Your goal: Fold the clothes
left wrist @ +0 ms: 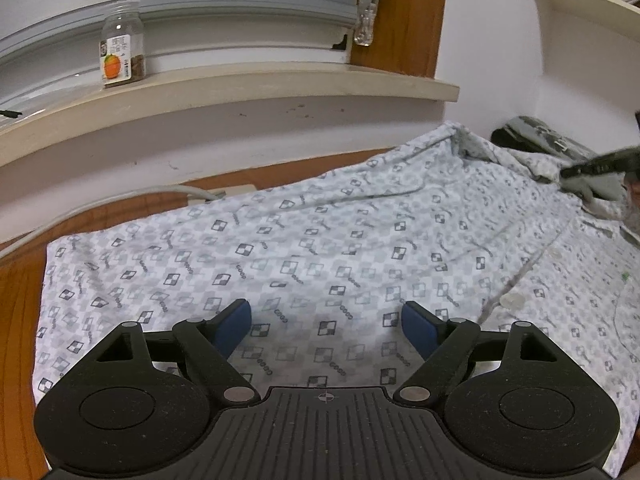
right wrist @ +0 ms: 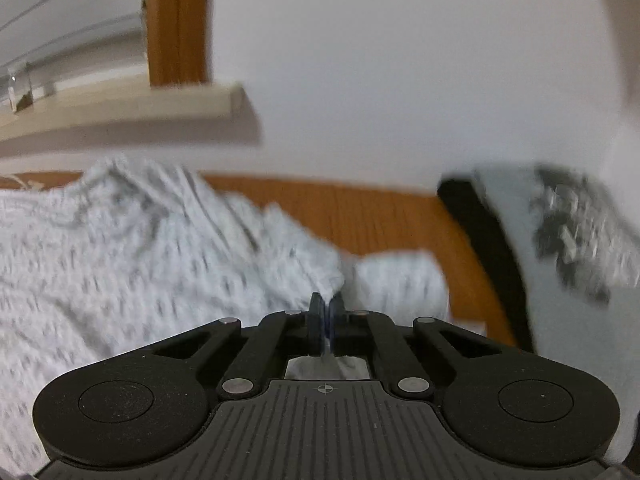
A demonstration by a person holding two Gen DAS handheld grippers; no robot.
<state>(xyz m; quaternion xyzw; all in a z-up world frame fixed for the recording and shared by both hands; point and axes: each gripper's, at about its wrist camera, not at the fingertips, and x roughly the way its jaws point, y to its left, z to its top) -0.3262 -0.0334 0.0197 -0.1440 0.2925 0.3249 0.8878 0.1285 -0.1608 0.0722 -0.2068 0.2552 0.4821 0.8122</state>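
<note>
Looking along my left claw [left wrist: 326, 326], I am seeing a white shirt [left wrist: 304, 256] with little grey squares printed on it. The shirt is lying spread out flat on the brown wooden bench [left wrist: 18, 320]. My left claw is standing wide, with its two blue pads apart, and nothing is sitting between them. It is hanging over the near part of the shirt. A row of pale buttons [left wrist: 512, 301] is running down the shirt on the right. Behind the bench, a clear jar [left wrist: 122, 51] with an orange picture on it is standing on the window ledge [left wrist: 240, 92]. A pale cable [left wrist: 120, 200] is lying along the back of the bench. At the far right edge, my right claw [left wrist: 568, 172] is showing as a dark, blurry tip at the collar end of the shirt.

Looking along my right claw [right wrist: 327, 308], the picture is looking smeary. Its two pads are squeezing tight on a pinch of the shirt [right wrist: 120, 248] cloth, and the cloth is pulling up into a little peak right at the tips. The rest of the shirt is lying to the left on the bench [right wrist: 360, 216]. A dark strap [right wrist: 484, 248] and something grey and patchy are sitting off to the right, too blurry for me to tell what they are.
</note>
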